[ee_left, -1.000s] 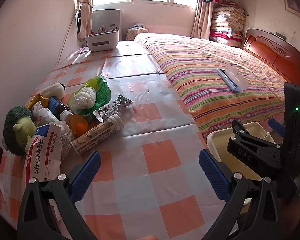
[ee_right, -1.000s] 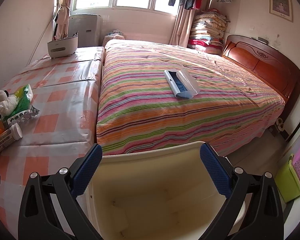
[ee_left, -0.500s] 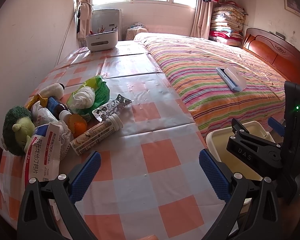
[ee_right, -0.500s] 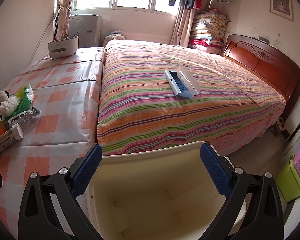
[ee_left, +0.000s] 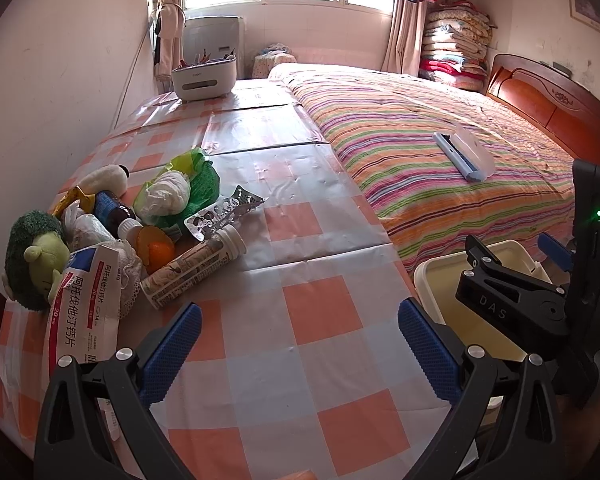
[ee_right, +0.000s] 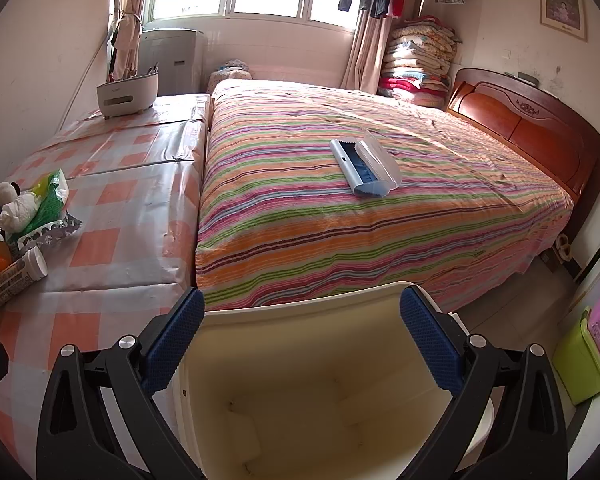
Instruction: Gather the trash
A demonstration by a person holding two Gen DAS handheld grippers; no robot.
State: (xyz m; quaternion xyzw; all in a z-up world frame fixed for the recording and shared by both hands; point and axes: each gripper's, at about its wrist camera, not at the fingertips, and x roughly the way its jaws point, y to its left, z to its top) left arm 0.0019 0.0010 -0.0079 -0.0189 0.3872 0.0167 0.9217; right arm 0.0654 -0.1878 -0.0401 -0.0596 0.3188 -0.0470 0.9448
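Note:
A heap of trash lies at the left of the checked table (ee_left: 308, 320): a printed tube with a white cap (ee_left: 192, 268), a crumpled foil blister pack (ee_left: 224, 216), a green bag with a wad of tissue (ee_left: 176, 192), a medicine box (ee_left: 82, 312) and a brown bottle (ee_left: 114, 212). My left gripper (ee_left: 300, 344) hovers open over the table's near part, nothing between its fingers. The right gripper (ee_right: 302, 336) stands open above the cream bin (ee_right: 312, 392), which looks empty inside. The bin (ee_left: 452, 300) also shows at the table's right edge in the left wrist view.
A green plush toy (ee_left: 34, 256) and a white plush (ee_left: 104, 178) sit among the trash. A white organiser (ee_left: 204, 78) stands at the table's far end. The striped bed (ee_right: 360, 208) carries a blue case (ee_right: 364, 166). Green and pink baskets (ee_right: 592, 352) sit on the floor at right.
The left wrist view has shifted slightly, so the trash heap sits a little lower and further left in frame. The right gripper stays over the bin.

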